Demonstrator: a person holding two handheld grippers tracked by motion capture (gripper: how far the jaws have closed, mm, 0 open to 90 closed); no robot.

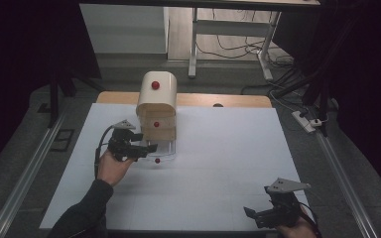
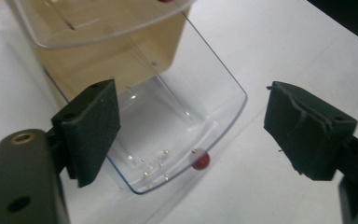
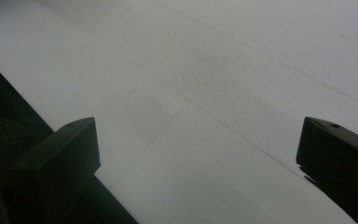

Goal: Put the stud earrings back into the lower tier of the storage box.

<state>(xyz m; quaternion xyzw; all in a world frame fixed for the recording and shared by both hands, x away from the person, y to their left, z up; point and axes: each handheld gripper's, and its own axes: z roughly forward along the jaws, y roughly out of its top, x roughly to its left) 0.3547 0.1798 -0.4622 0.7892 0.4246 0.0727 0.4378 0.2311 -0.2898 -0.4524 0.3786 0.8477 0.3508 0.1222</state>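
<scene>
Nearest the lens in the left gripper view, two black padded jaws of the left gripper (image 2: 191, 135), spread wide with nothing pinched between them. Between and just beyond the pads, a clear plastic door (image 2: 177, 126) lying flat on the white table (image 2: 284, 56), hinged down from the front of a pale wooden bread box (image 2: 121, 56). At the door's rounded outer edge, a small red knob (image 2: 200, 160), touching neither pad. Tiny metal screws glinting through the plastic near that knob.

From the high view, left gripper (image 1: 146, 147) held in the person's left hand (image 1: 111, 166), aimed sideways toward the lowered door (image 1: 166, 151), jaws just beside its edge and the red knob (image 1: 157, 160). Dark sleeve coming in from the bottom edge. Bread box (image 1: 157, 106) standing upright toward the far middle of the table (image 1: 228, 148), with a rounded top, a second red knob (image 1: 155, 85) on the upper curved lid and a third (image 1: 156, 124) lower on the front.

Right gripper (image 1: 250, 214) well apart, low at the near right corner of the table, grey three-cornered plate on top. In the right gripper view, its jaws (image 3: 196, 163) spread wide over bare white table surface (image 3: 214, 70), gripping nothing, table edge and dark floor at lower left.
</scene>
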